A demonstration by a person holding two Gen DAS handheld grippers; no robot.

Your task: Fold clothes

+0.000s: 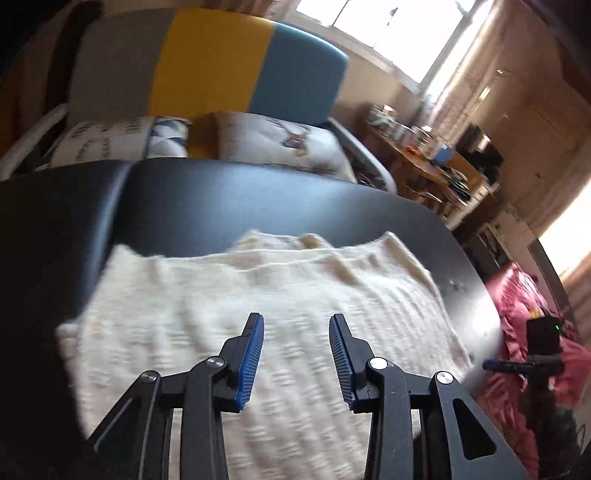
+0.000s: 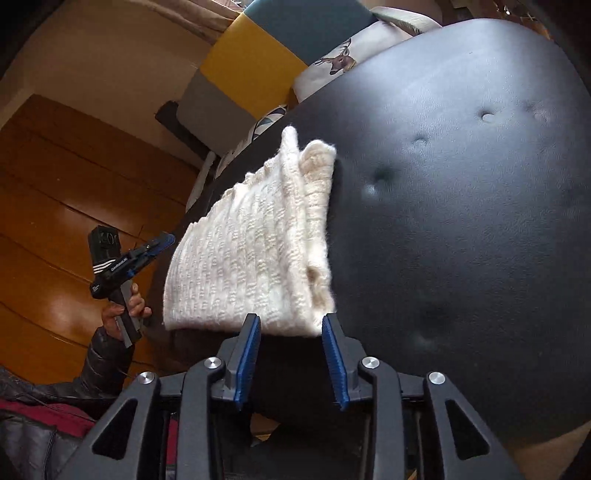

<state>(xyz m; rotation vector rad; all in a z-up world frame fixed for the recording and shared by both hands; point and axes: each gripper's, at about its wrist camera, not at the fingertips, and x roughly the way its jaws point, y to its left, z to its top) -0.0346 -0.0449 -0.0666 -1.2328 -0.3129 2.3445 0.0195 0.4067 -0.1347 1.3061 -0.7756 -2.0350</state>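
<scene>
Folded cream knit [image 2: 251, 254] lying flat on a black padded top [image 2: 461, 221], close to its left edge as seen from the right wrist, ribbed layers stacked and a rolled edge showing along the far side

Left gripper [image 1: 296, 321] hovering over the knit with jaws parted and nothing between the blue pads [image 1: 251, 362], fabric spread beneath but not pinched; picture blurred here, so contact with the cloth cannot be told

Right gripper [image 2: 291, 321] poised just short of the knit's near edge, jaws likewise parted and empty, blue pads [image 2: 245, 363] clear of the wool

Left gripper [image 2: 147, 249] seen again in the right wrist view, beside the knit's left edge over the rim of the top, gripped by a hand [image 2: 125, 306] emerging from a dark quilted sleeve [image 2: 107, 362]

Behind the top, a headboard [image 1: 207, 59] in grey, yellow and blue panels, with printed pillows [image 1: 273, 140] propped against it, one bearing a stag motif

Cluttered wooden desk [image 1: 424, 158] under a bright window [image 1: 388, 26] at right in the left wrist view, crumpled red cloth [image 1: 517, 306] just past the black top's edge

Wooden floor [image 2: 55, 206] showing at left in the right wrist view
</scene>
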